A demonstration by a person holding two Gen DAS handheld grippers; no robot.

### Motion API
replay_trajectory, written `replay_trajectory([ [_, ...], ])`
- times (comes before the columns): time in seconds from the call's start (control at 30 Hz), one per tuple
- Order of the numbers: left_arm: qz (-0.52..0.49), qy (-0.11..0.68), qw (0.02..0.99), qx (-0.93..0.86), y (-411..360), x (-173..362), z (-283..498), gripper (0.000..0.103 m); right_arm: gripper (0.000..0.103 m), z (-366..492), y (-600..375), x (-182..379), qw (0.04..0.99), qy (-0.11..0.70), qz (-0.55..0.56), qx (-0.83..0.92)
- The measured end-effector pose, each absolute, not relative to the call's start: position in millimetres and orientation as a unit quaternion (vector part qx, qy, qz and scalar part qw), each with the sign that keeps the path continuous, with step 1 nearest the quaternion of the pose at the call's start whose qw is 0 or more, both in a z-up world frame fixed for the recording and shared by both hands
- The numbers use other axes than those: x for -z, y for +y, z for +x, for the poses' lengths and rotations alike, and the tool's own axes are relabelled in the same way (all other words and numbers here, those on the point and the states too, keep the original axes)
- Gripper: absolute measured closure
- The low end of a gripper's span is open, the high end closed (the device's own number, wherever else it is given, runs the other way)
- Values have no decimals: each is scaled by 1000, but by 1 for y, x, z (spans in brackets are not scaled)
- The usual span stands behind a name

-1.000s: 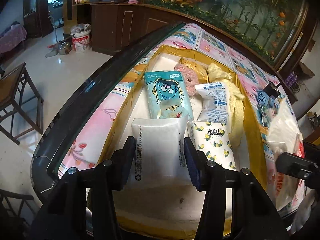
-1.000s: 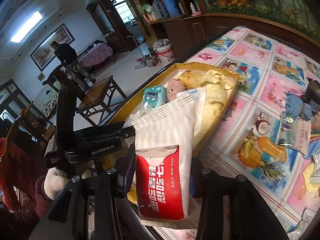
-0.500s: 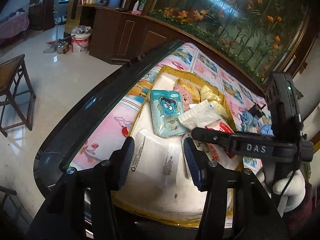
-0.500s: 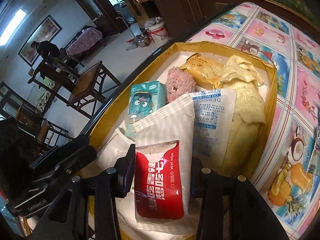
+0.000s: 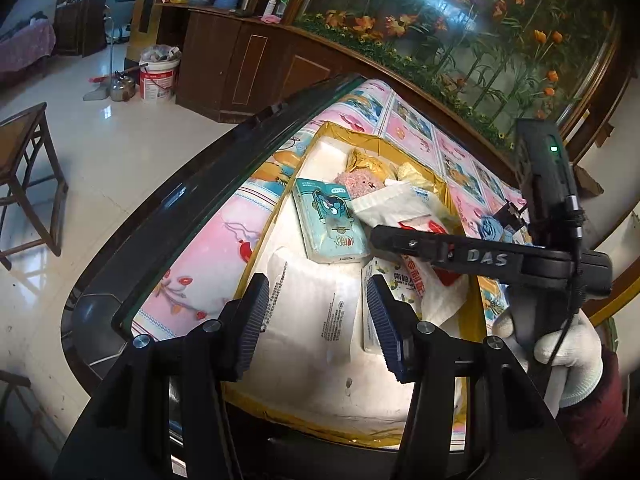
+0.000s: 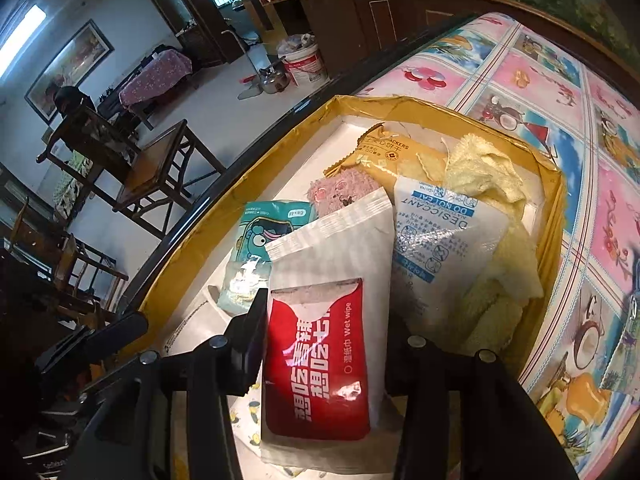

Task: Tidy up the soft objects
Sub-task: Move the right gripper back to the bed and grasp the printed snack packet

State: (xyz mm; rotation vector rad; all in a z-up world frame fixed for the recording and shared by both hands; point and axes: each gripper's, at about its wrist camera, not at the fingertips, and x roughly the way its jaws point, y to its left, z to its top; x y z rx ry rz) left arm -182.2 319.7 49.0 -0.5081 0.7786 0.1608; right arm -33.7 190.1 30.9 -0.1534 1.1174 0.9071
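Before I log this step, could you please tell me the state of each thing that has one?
Red wet wipe pack, gripped above the box.
Right gripper, shut on that pack.
Left gripper, open over the white pack.
White pack, lying flat in the box.
Box, open-topped.
Yellow towel, crumpled.

We see a yellow-walled tray (image 6: 554, 216) on the desk (image 5: 208, 276), crowded at its far end with packets, a pink plush (image 6: 344, 192) and a yellow cloth (image 6: 484, 172). Bare white floor lies at its near end (image 5: 320, 384). The right hand-held gripper (image 5: 380, 236) crosses above the tray's middle, seemingly blocking passage there.
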Motion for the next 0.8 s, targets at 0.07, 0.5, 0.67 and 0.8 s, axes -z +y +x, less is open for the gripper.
replay_trajectory([
  [0.07,-241,376,892,-77,315,-52,-183,52,54,-33,182,-39,753,505,-55,-418],
  [0.5,-192,354,915,-33,258,-83,-196,41,53,0,18,-91,831,437,48,-340],
  [0.67,-165,370,914,34,211,-79,-181,41,53,27,-60,-71,853,452,78,-248],
  [0.8,-149,388,908,60,184,-76,-172,41,53,37,-60,-54,849,465,72,-242],
])
